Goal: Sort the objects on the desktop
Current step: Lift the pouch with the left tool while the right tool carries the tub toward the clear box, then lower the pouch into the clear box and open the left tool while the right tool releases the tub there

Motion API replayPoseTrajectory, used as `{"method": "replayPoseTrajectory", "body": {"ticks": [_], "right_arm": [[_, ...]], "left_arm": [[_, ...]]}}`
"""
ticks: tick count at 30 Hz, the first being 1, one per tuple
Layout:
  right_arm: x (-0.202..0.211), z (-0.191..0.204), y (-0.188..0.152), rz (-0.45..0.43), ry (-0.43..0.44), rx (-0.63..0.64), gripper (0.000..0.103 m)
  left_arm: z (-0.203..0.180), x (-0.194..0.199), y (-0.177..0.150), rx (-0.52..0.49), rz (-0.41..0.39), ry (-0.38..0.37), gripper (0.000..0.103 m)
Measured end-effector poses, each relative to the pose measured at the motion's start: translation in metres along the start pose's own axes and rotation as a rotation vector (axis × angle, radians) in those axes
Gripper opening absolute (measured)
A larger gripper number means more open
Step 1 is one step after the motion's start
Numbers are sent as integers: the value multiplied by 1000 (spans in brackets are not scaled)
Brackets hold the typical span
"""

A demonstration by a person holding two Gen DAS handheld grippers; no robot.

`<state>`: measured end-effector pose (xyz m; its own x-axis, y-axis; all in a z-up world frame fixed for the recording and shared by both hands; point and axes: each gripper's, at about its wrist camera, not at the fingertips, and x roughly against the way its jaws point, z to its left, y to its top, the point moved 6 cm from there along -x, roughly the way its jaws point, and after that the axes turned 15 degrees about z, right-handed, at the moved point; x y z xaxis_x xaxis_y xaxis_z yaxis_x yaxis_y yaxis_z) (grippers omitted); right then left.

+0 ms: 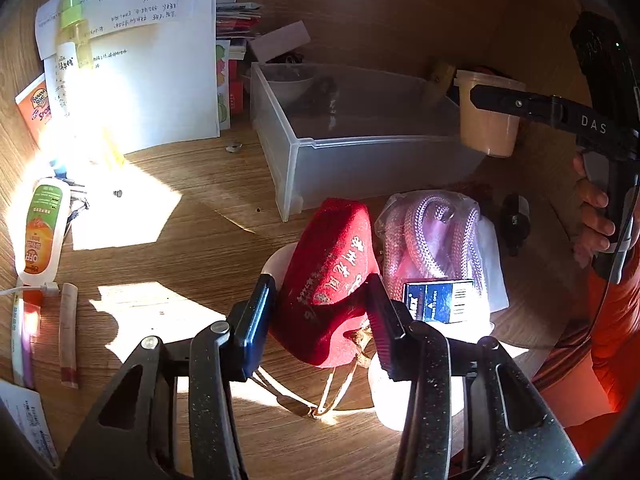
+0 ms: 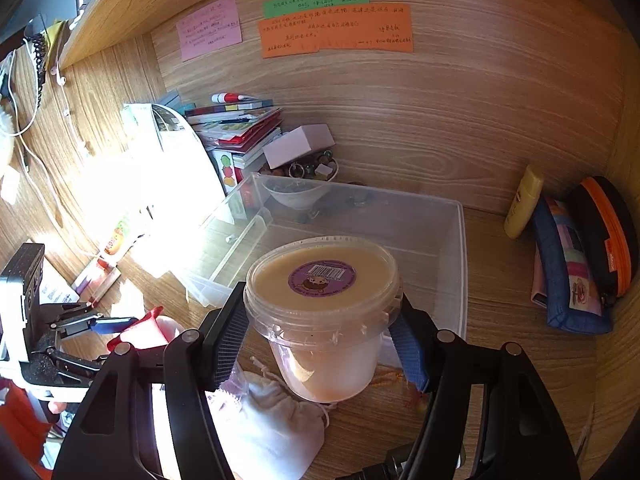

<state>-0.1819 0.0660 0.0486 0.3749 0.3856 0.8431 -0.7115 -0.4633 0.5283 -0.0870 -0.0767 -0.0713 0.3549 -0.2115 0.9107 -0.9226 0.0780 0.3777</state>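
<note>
A wood-grain desk [image 2: 500, 272] set in a matching alcove, with hard sunlight washing out the 9 o'clock side and coloured paper notes [image 2: 336, 32] stuck to the back wall; a translucent open plastic bin [image 2: 456, 248] sits on the desk toward 12 o'clock in both views.

The right gripper [image 2: 320, 332] is clamped on a clear lidded plastic tub of beige paste [image 2: 320, 312], fingers bearing just under its rim; the tub hangs upright at the bin's near edge, seemingly above the desk. The left gripper [image 1: 320, 304] has its fingers closed against a red cloth drawstring pouch with gold lettering [image 1: 332, 276], which looks to lie on the desk at 6 o'clock of the bin, beside a lilac braided cord in a clear bag [image 1: 428, 232] and a small dark blue box [image 1: 440, 300].

Risks, as I judge them: the tub's smooth tapered wall could slip down between the pads if the squeeze slackens; its base might clip the bin's rim on the way in; the pouch is soft and could sag or slide free, its dangling drawstring [image 1: 332, 396] snagging neighbours.
</note>
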Motion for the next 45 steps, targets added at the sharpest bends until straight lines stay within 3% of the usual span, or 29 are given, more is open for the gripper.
{"method": "replayPoseTrajectory", "body": {"ticks": [3,9,28,37,45], "right_arm": [[-6,0,9,2,1,-6,63],[-21,-4,23,17,2,-28,63],[-38,-20,48,32,9,-41,63],[-46,-27,58,34,13,-41,63],[-62,-38,57,37,24,-63,63]], "left_arm": [[-6,2,0,-24,2,7,27],[-10,10,10,-42,-39,62,10],[-9,69,72,-15,-253,136,10],[-14,54,115,-16,-271,126,10],[-22,22,146,-28,-241,114,10]]}}
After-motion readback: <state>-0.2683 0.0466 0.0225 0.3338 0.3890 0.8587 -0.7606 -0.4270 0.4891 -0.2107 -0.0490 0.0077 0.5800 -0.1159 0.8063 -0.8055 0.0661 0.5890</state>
